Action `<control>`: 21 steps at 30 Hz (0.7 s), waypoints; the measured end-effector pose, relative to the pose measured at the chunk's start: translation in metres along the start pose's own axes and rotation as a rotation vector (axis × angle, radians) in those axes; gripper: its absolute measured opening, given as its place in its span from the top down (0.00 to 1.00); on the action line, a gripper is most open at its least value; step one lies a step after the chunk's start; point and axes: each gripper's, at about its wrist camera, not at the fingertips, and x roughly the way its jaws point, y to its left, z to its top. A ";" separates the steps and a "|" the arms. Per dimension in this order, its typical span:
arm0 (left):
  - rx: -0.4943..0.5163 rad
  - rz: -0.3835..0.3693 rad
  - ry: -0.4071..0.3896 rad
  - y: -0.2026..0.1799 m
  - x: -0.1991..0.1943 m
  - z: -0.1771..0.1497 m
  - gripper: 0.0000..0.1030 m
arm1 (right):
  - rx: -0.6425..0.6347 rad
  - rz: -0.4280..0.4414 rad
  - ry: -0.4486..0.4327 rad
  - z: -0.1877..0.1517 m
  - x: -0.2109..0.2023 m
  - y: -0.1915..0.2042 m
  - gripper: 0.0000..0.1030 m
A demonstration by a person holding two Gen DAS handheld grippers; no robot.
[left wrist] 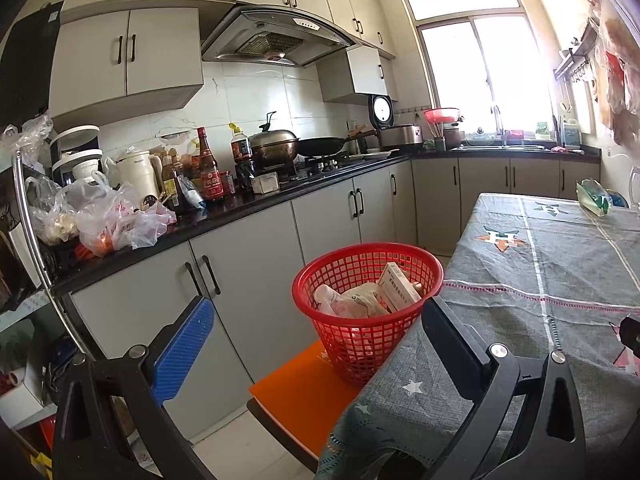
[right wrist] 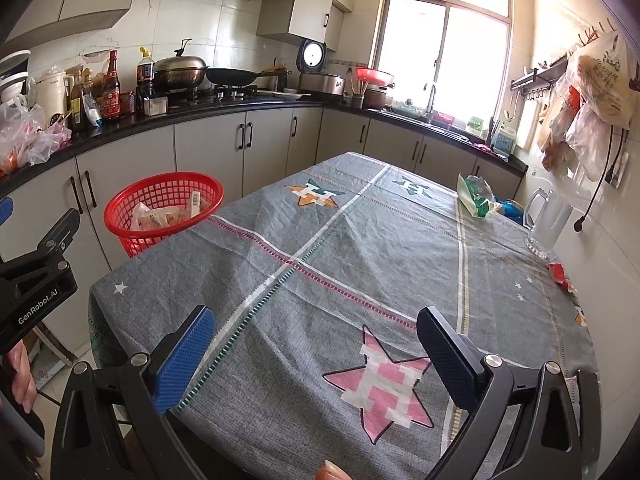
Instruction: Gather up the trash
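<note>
A red mesh basket [left wrist: 366, 308] [right wrist: 162, 210] stands on an orange stool [left wrist: 304, 392] beside the table, holding a small carton [left wrist: 400, 290] and crumpled wrappers [left wrist: 348, 300]. My left gripper [left wrist: 316, 320] hovers open just before the basket, nothing between its fingers. My right gripper [right wrist: 314, 338] is open and empty over the near end of the grey star-patterned tablecloth [right wrist: 340, 248]. A green-and-white wrapper [right wrist: 476, 196] [left wrist: 592, 196] lies at the table's far right. A small red wrapper [right wrist: 560, 276] lies at the right edge near a glass pitcher [right wrist: 546, 224].
A black counter [left wrist: 256, 210] with bottles, bags, wok and pans runs along the left and back walls over grey cabinets. A sink [right wrist: 424, 116] sits below the window. Plastic bags [right wrist: 588, 120] hang on the right wall. The left gripper's body [right wrist: 36, 276] shows at the right view's left edge.
</note>
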 end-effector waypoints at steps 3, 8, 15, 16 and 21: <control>0.009 -0.001 0.001 -0.001 0.000 0.000 0.00 | -0.002 0.003 0.003 -0.001 0.001 0.001 0.01; 0.017 -0.001 0.002 -0.003 0.001 -0.003 0.00 | -0.006 0.005 0.008 -0.001 0.003 0.003 0.01; 0.015 -0.003 0.008 -0.003 0.003 -0.005 0.00 | -0.012 0.006 0.015 -0.002 0.004 0.006 0.01; 0.015 -0.003 0.009 -0.003 0.003 -0.005 0.00 | -0.013 0.007 0.015 -0.002 0.004 0.006 0.01; 0.015 -0.003 0.008 -0.003 0.003 -0.005 0.00 | -0.017 0.007 0.019 -0.002 0.005 0.007 0.01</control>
